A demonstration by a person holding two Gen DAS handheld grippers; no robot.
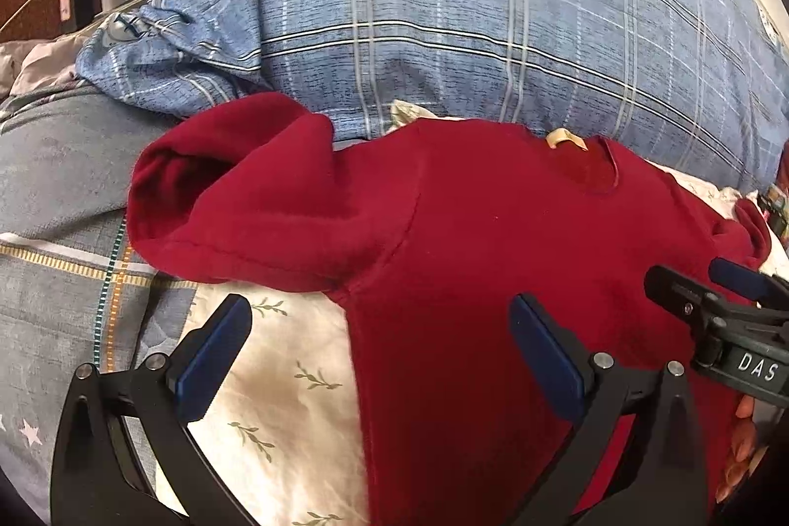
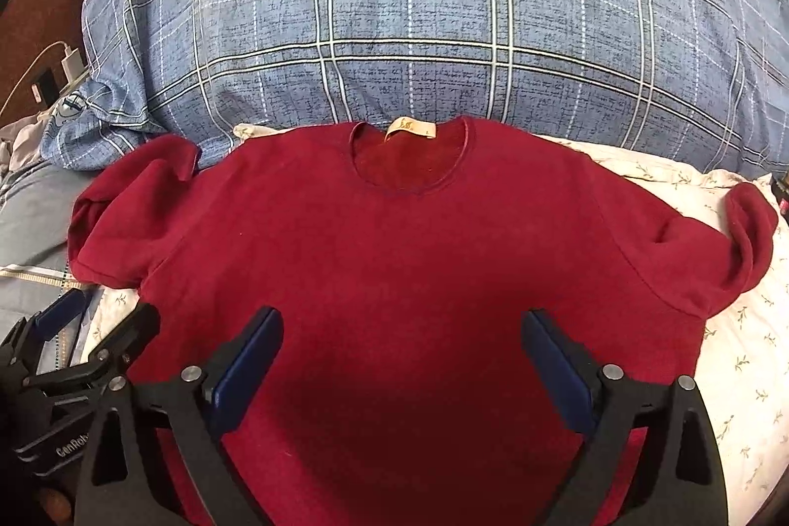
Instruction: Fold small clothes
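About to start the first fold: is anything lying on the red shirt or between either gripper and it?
Nothing visible. The red short-sleeved knit shirt lies flat and bare on the floral sheet. The left gripper and right gripper are both open above it.

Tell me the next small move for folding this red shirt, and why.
Probably bring the left gripper forward to the left sleeve and close on its edge. The red shirt lies flat, collar away, both sleeves spread, nothing folded yet; both grippers are open and empty, and the left one hangs nearest that sleeve.
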